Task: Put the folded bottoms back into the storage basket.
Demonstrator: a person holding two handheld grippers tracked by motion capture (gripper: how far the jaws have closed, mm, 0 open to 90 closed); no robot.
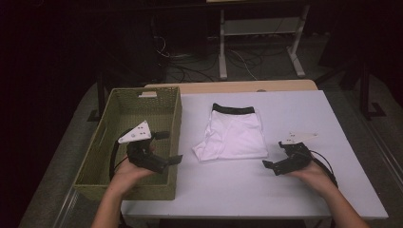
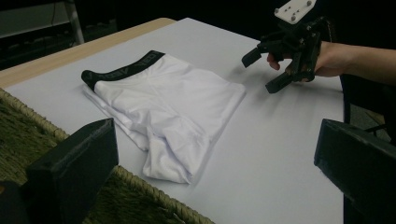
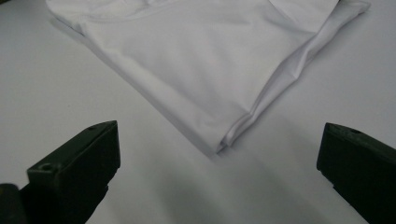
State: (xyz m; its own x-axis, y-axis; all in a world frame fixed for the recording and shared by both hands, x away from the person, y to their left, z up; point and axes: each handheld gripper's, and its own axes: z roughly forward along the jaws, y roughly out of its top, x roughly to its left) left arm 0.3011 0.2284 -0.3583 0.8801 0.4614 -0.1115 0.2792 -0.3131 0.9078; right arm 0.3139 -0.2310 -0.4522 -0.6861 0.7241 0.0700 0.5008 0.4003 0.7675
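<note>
Awaiting pickup: folded white boxer briefs (image 1: 235, 135) lay mid-table, untouched; woven basket (image 1: 173, 118) left, empty. Left gripper (image 1: 167, 147), right gripper (image 1: 274, 156) both released, jaws apart. Placement pending.

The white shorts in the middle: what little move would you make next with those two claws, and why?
Probably bring the right gripper forward to the shorts and close on their near corner. Both grippers are open and hold nothing; the right one already points at that corner, a short way off. The left gripper hangs over the basket beside the shorts.
</note>
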